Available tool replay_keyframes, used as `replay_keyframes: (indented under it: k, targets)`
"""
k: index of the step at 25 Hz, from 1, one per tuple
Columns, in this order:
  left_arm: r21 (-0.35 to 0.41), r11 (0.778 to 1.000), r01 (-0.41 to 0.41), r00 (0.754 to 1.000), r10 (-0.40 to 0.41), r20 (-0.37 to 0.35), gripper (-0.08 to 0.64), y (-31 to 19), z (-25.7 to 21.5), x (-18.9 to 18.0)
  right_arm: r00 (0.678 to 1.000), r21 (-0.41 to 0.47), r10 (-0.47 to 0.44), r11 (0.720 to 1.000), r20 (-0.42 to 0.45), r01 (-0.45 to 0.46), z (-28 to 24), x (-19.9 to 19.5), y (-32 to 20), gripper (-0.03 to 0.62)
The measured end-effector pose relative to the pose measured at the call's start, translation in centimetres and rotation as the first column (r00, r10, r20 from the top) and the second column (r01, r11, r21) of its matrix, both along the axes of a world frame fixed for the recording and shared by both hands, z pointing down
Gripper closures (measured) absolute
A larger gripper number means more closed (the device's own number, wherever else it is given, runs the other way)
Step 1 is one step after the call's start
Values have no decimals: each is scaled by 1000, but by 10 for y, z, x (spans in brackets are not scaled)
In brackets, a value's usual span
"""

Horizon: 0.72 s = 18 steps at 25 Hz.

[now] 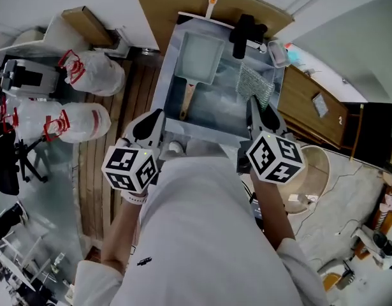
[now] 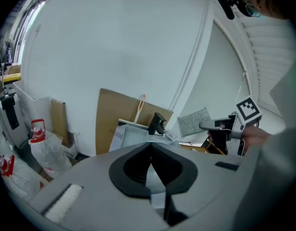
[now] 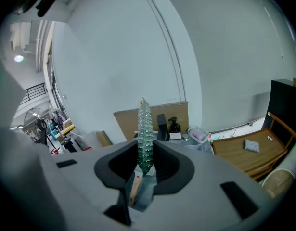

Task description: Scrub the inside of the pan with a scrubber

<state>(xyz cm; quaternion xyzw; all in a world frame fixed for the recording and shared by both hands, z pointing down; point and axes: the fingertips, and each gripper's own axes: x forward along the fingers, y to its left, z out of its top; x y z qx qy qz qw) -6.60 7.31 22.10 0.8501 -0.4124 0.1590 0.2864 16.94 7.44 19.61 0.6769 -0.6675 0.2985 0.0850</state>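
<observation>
Scrubber (image 3: 145, 134), a mesh pad, sits pinched edge-on between the jaws of the right gripper (image 1: 258, 110), raised over the sink (image 1: 162, 91). The left gripper (image 2: 151, 166) has its jaws pressed together on nothing. The square pan (image 1: 199, 57) lies in the sink, handle toward the person.

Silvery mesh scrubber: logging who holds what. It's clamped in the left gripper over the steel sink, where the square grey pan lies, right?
No: the right gripper view shows the silvery mesh scrubber clamped in the right gripper, over the steel sink where the square grey pan lies. The left gripper is shut and empty.
</observation>
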Motion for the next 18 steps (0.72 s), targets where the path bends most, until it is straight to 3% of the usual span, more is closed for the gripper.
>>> replay_keyframes:
  k: [4,10,18]
  targets:
    - [27,999,-31,999,32,-2,555,3,-8,11,1000,38,-30,999,5,30,-16,20,19,523]
    - [39,998,-56,998,56,-6,555,1,-9,22,990,93,-122,987,-64,128,-30,27,26,523]
    - [56,996,-65,998,65,-11,555,-9,-18,30,987,65,-146,986,-72,150,-15,29,32,525]
